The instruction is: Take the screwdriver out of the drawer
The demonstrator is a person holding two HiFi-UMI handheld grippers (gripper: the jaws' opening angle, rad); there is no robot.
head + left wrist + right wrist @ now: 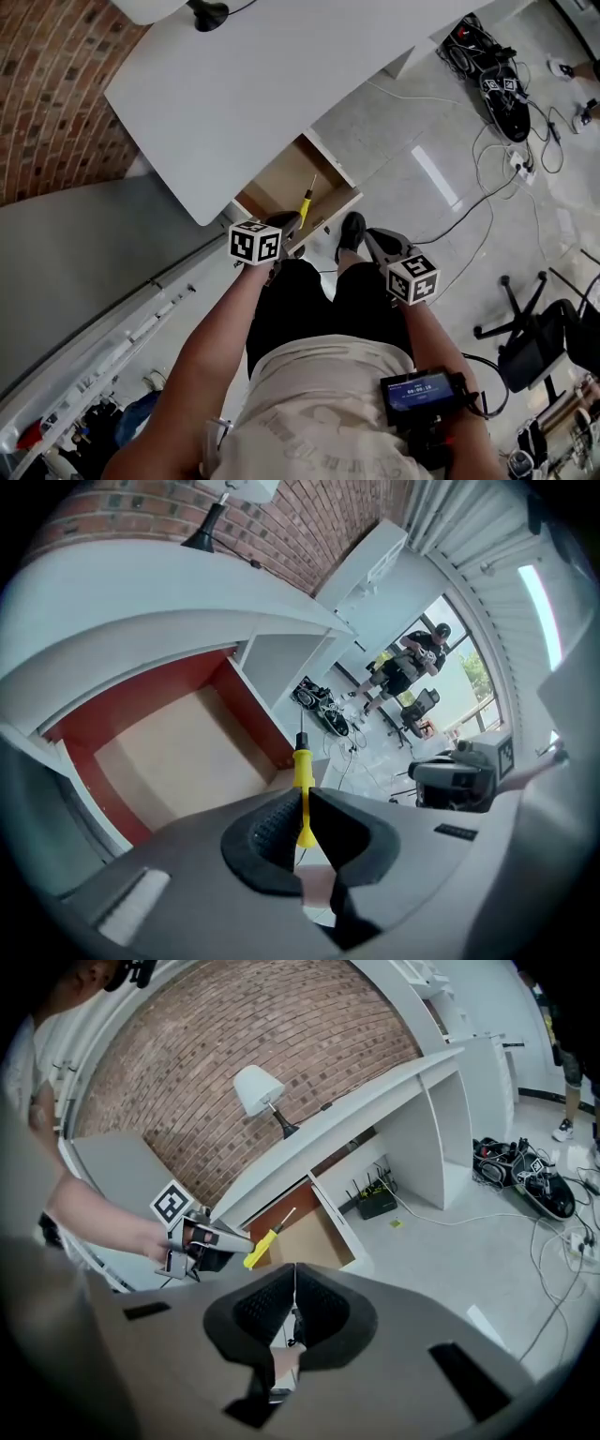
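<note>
left tongs point(302, 797) clamp screwdriver point(302, 766) | right gripper view: open drawer point(307, 1234) behind it

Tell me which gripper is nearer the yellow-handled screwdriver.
Left. The left gripper grips the yellow-handled screwdriver by its handle; the right gripper, shut and empty, hangs apart from it, off to its right in the head view.
</note>
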